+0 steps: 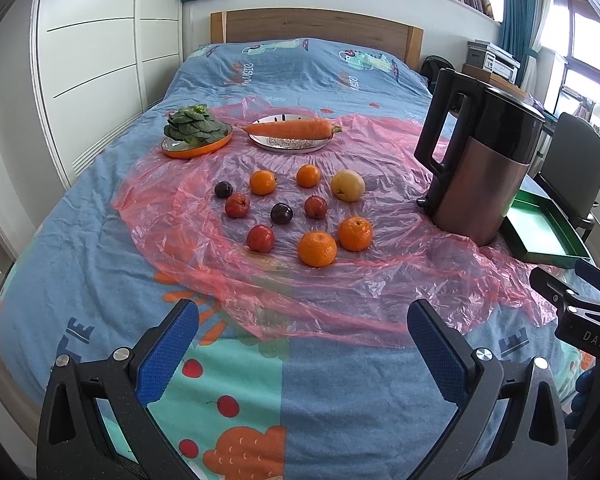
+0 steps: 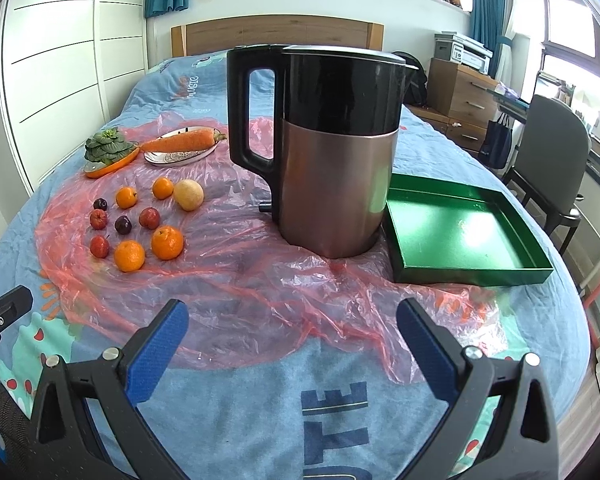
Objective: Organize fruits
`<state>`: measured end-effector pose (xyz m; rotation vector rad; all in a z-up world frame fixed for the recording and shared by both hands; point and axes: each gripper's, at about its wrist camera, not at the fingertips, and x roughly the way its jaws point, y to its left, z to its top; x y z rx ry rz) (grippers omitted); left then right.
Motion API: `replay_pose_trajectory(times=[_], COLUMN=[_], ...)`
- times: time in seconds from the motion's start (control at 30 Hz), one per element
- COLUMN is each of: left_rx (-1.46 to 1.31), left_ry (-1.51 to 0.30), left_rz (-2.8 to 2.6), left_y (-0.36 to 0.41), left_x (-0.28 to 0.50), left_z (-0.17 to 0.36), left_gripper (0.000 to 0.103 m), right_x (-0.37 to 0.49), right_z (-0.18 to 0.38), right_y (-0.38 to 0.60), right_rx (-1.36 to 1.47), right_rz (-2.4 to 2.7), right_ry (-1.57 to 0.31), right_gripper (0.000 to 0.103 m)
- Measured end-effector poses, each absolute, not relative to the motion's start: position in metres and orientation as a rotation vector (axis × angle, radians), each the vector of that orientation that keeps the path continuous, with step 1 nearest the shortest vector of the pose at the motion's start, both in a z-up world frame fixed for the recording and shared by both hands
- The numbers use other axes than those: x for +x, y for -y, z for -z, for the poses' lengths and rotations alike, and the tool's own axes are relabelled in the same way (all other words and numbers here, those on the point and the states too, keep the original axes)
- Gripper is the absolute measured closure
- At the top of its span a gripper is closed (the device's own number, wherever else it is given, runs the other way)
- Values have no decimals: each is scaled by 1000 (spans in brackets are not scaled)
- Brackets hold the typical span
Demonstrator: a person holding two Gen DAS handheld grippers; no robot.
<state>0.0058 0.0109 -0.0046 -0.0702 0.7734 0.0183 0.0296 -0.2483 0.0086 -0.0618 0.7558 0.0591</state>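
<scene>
Both sets of jaws are spread wide and nothing is held. The left gripper [image 1: 302, 344] is hovering over the near edge of the bed [image 1: 80, 240], short of the pink plastic sheet [image 1: 172, 216]; the right gripper [image 2: 292, 344] is poised likewise, with its pads over the sheet's front hem.

Step judged: start of task, nothing sorted yet. The green tray [image 2: 476, 272] is seen empty, just right of the kettle [image 2: 332, 152], near touching it.

Fruit is laid loose on the sheet, left of the kettle:
- nearest row: a mandarin [image 1: 317, 249], a second mandarin [image 1: 355, 233], a red apple [image 1: 260, 238]
- middle: a dark plum [image 1: 281, 213], two more small red apples [image 1: 315, 206] [image 1: 237, 205]
- far: another plum [image 1: 223, 189], two smaller oranges [image 1: 263, 182] [image 1: 308, 175], a yellow pear [image 1: 348, 185]

Behind them, a carrot [image 1: 292, 127] on a pale plate and a leafy green [image 1: 196, 124] on an orange plate; both are vegetables, so presumably left alone.

Next move, as judged: the near mandarin is closest to the left jaws, so a forward reach and descent is called for, jaws kept wide enough to straddle it. Round fruit on slack plastic over soft bedding may roll or sink when nudged, so a centred closure is needed. The kettle stands between fruit and tray; the carry must be routed in front of it, or a handover to the right gripper considered. The destination is assumed to be the tray; not confirmed by anything seen.
</scene>
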Motion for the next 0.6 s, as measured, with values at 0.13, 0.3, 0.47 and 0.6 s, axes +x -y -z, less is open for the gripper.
replay_pose_trajectory(times=[0.13, 0.3, 0.47, 0.6], left_rx=[-85, -83, -83, -84], left_ry=[-780, -785, -785, -785], left_rz=[-6, -7, -7, -8], left_y=[-12, -11, -10, -10], left_x=[7, 8, 8, 9], left_z=[6, 8, 9, 9], left_gripper=[1, 1, 1, 1], right_x=[30, 31, 33, 33], right_z=[-8, -6, -5, -5], right_y=[248, 247, 245, 245], right_rx=[-63, -67, -71, -72], right_rz=[-60, -62, -66, -66], right_ry=[-758, -762, -764, -765], right_gripper=[0, 0, 0, 0])
